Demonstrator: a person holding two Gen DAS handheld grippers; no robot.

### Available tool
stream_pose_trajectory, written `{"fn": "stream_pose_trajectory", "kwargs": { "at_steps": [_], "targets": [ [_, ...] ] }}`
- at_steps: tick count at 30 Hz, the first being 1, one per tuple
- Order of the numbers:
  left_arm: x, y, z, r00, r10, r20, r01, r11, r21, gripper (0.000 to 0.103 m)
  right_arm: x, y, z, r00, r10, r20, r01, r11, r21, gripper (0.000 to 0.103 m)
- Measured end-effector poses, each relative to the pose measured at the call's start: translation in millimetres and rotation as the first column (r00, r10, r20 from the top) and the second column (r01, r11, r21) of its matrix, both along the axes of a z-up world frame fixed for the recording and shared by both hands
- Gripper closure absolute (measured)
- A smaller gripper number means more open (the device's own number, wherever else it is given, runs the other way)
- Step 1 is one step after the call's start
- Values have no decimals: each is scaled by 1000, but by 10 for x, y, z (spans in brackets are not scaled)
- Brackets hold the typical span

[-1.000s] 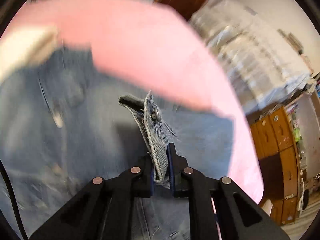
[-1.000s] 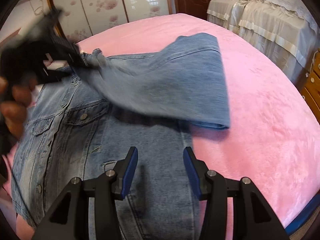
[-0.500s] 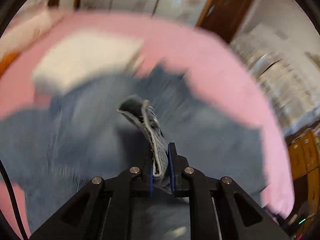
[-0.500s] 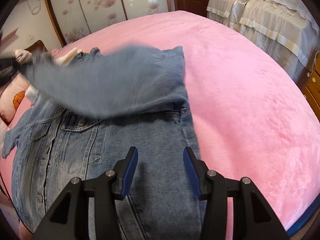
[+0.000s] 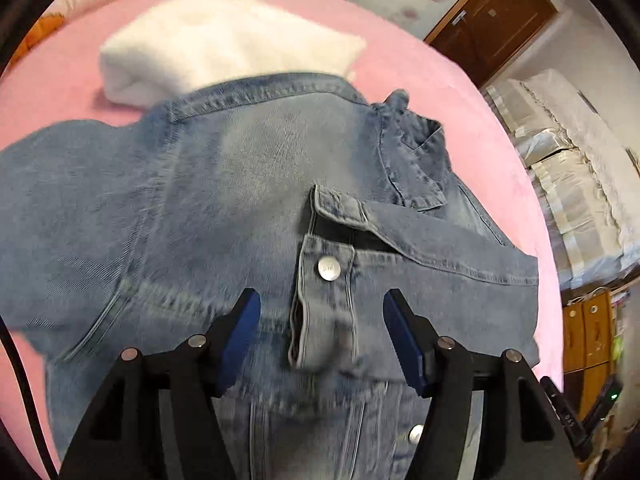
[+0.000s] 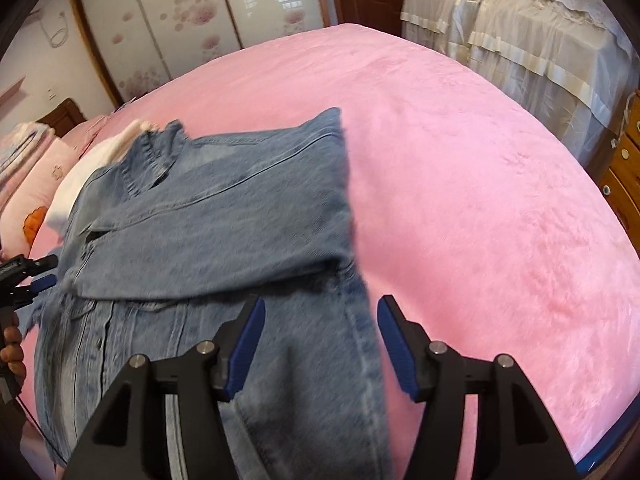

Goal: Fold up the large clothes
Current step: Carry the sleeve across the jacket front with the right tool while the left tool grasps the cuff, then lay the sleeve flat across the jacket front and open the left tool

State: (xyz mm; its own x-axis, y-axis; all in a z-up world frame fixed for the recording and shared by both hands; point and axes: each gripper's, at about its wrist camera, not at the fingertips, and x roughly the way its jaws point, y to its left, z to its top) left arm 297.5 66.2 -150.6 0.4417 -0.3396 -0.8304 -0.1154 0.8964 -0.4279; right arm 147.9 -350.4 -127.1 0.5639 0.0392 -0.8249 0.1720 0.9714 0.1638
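A blue denim jacket (image 6: pixel 208 216) lies front up on the pink bed (image 6: pixel 480 200), one sleeve folded across its chest. In the left wrist view the sleeve's buttoned cuff (image 5: pixel 324 304) rests on the jacket (image 5: pixel 180 208) between the jaws of my left gripper (image 5: pixel 320 320), which are opening; the pads do not touch it. My right gripper (image 6: pixel 320 332) hovers over the jacket's right side seam, its jaws opening with only flat denim below them. The left gripper (image 6: pixel 36 276) and a hand also show at the far left edge of the right wrist view.
A folded white blanket (image 5: pixel 224 40) lies behind the jacket's collar, with pink pillows (image 6: pixel 48 168) beside it. A second bed with cream covers (image 6: pixel 512 40) stands to the right, wooden drawers (image 6: pixel 624 168) near it. Bare pink bedding spreads right of the jacket.
The left gripper carried the sleeve cuff across the jacket, lowered it onto the chest and let go. The right gripper's jaws widened slightly and it shifted a little.
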Motion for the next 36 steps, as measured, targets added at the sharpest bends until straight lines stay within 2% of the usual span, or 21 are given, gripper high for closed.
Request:
{"fn": "stream_pose_trajectory", "kwargs": {
  "at_steps": [4,6,9,10,11,14,15,16,17,18,20,22,23,26,27,31,36],
  "targets": [
    [186,-81,-268,993,-52,-106,49,998,-30,43,170,-120,-63,999,-31,-32,32,998,50,44],
    [162,-166,-298,993,-79,-90,80,997,0,43,249,-168,-91,998,-38,-43,41,995,91,44],
    [116,-312,-307,991,-110,-75,111,994,5,45,368,-206,-157,996,-56,-64,62,993,96,44],
    [98,-355,-302,991,-112,-73,115,993,35,50,429,-233,-199,995,-59,-81,68,992,106,44],
    [82,-388,-307,989,-122,-83,127,990,59,67,467,-237,-235,994,-57,-91,68,990,121,44],
    [67,-483,-316,987,-132,-94,143,983,119,76,605,-243,-389,987,-41,-153,59,991,117,46],
    [49,-502,-283,987,-135,-86,144,983,116,82,635,-219,-432,985,-18,-169,36,994,104,69],
    [29,-506,-245,988,-133,-77,141,984,111,82,659,-187,-457,984,14,-176,2,996,91,82],
    [13,-521,-205,989,-131,-61,137,985,105,85,661,-178,-441,985,28,-172,-14,996,85,82],
    [-15,-534,-180,990,-133,-44,137,984,111,85,643,-196,-394,988,18,-153,-8,998,69,83],
    [-23,-570,-269,988,-140,-69,149,976,158,82,621,-252,-376,991,0,-135,8,998,58,83],
    [-25,-574,-379,984,-154,-85,167,971,170,79,622,-286,-491,987,-17,-161,27,998,59,81],
    [-27,-533,-351,985,-156,-79,166,976,143,79,620,-269,-534,985,-12,-171,20,999,46,77],
    [-13,-391,-221,986,-150,-74,156,985,72,59,605,-226,-438,985,-11,-173,12,1000,7,58],
    [6,-322,-145,987,-153,-52,155,987,42,55,597,-219,-391,985,-6,-172,7,1000,5,56],
    [177,-149,4,994,-110,-20,110,994,-7,55,563,-228,-189,991,18,-132,-15,1000,20,56],
    [546,-25,-74,996,-64,-63,59,995,-75,55,655,-197,-48,996,31,-83,-27,998,50,56]
  ]
}}
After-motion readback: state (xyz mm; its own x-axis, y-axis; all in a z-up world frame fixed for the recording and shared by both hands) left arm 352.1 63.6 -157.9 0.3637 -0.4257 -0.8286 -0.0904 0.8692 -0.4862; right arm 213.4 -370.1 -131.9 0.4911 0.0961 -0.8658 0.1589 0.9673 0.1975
